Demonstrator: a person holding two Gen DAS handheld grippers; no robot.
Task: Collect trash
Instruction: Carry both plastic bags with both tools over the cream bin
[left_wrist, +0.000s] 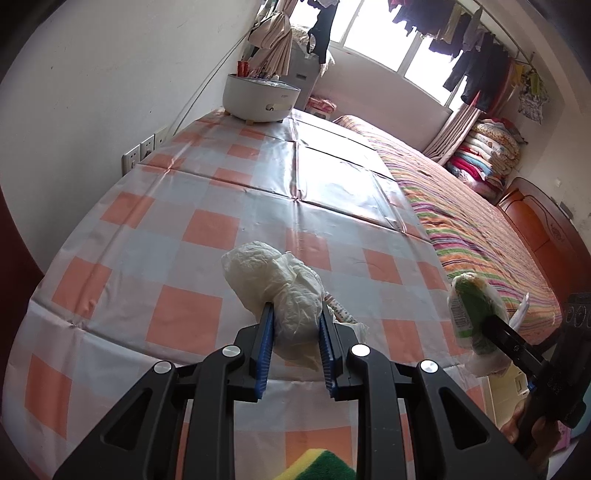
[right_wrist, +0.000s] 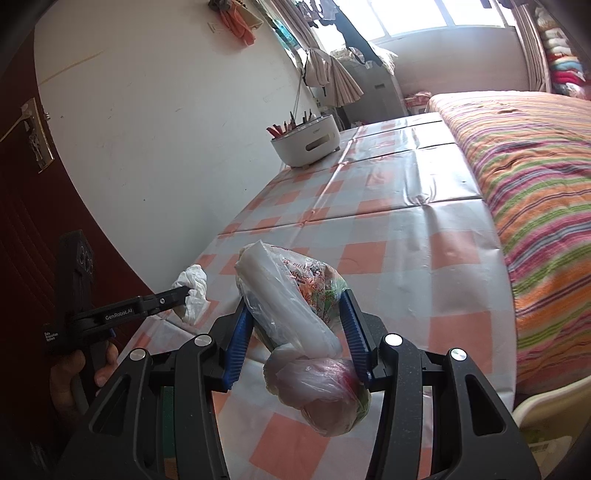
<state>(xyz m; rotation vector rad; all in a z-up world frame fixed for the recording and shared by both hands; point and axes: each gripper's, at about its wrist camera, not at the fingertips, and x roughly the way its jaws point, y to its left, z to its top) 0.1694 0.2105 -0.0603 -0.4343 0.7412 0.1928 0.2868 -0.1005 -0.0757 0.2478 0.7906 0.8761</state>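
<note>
Two grippers hold trash above the checked table (left_wrist: 147, 221): left gripper (left_wrist: 295, 314) clamps crumpled white paper (left_wrist: 280, 284), right gripper (right_wrist: 295, 314) clamps a soft, slippery plastic bag bundle (right_wrist: 295, 295), both probably light and best pinched mid-bulk.

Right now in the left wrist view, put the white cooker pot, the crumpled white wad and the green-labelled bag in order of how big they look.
1. Crumpled white wad, held in the left gripper, closest to the lens.
2. White cooker pot and green-labelled bag look about alike; the pot is much farther off, so no ranking there.
</note>
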